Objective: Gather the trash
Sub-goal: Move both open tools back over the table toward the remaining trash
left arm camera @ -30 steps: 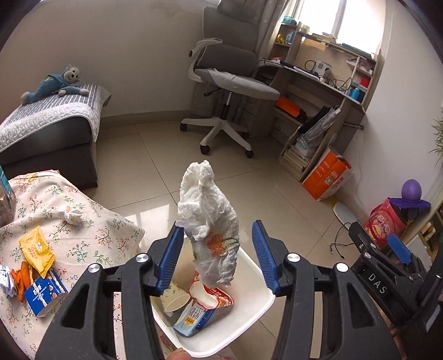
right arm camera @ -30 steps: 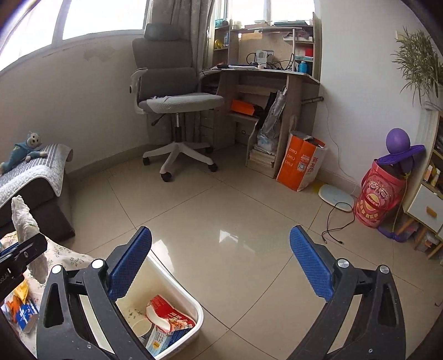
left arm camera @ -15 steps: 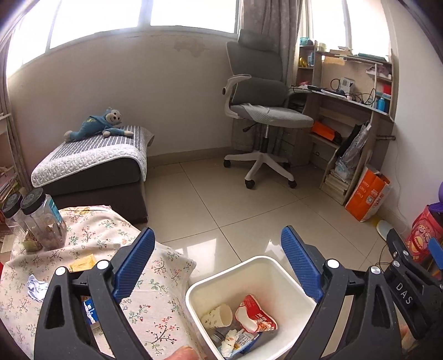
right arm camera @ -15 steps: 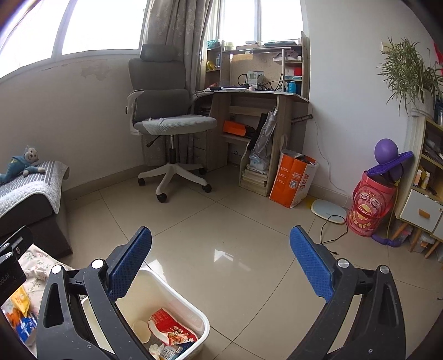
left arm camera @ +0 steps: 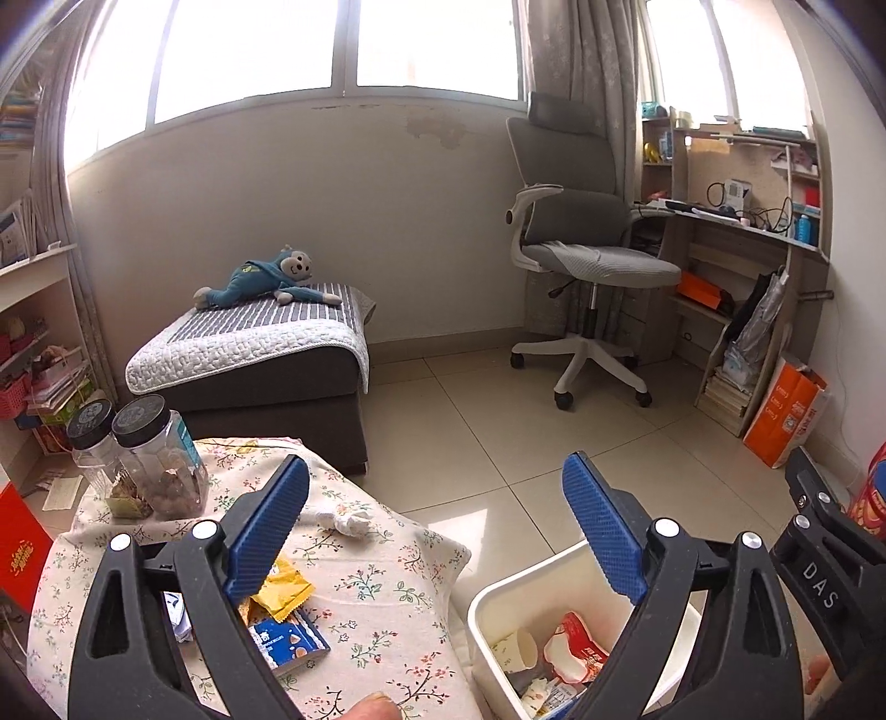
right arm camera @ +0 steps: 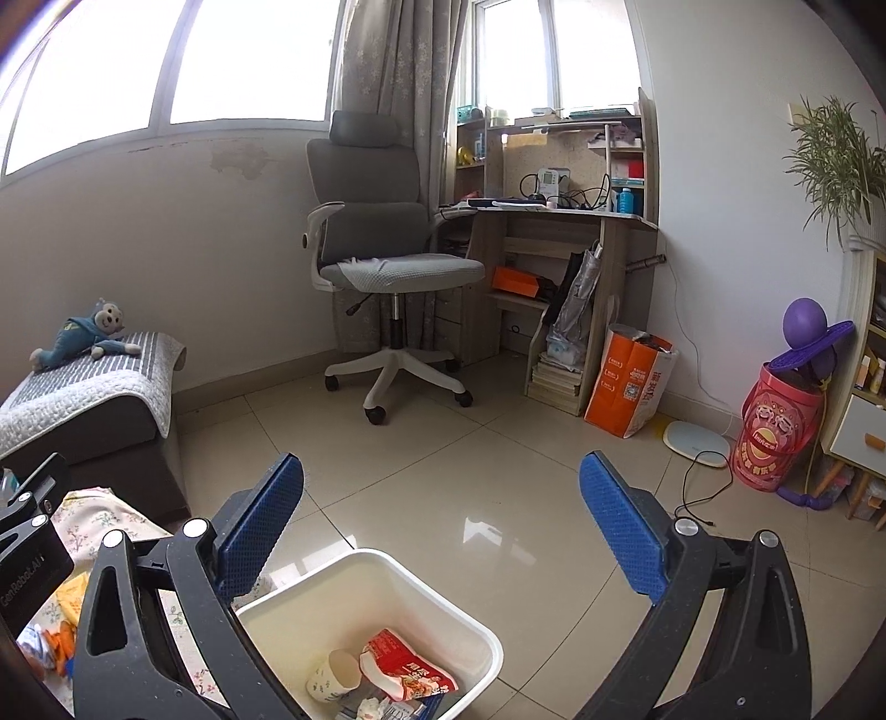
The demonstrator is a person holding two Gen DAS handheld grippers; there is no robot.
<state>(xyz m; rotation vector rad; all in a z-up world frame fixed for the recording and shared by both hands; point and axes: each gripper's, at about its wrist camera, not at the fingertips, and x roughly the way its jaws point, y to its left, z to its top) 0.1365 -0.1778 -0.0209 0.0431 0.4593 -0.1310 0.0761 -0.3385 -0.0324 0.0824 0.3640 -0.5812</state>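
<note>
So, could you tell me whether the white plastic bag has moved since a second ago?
Yes. It has left the left gripper and no longer stands above the white bin's rim.

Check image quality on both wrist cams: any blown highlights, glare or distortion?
Left wrist: windows blown to white, wall below dim, strong barrel curve at the frame edges, black vignette corners; left tongs sharp. Right wrist: windows also clipped, a bright reflection on the floor tiles, same fisheye bending; white bin evenly lit.

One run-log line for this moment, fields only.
left claw: open, empty | right claw: open, empty | bin: cup, red wrapper inside | table: crumpled tissue, yellow packet remain
</note>
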